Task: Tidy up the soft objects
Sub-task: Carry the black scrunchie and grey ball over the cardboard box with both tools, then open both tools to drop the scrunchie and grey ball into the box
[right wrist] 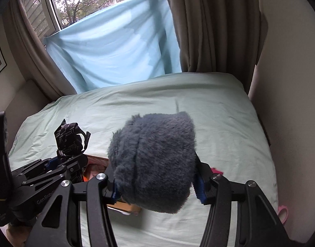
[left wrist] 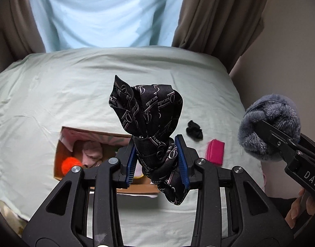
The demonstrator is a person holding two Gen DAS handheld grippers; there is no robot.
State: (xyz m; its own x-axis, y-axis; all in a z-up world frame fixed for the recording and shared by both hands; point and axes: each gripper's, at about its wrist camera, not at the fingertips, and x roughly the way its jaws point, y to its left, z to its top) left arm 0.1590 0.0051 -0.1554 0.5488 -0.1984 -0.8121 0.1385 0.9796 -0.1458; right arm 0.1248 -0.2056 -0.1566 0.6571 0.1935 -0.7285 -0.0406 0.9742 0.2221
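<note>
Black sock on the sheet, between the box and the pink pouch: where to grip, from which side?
Take the black sock across its bunched middle, coming straight down from above. It lies crumpled and low on the sheet, with bare fabric around it, apart from the pink pouch, so a top pinch looks cleanest. Both tongs are full now.
</note>
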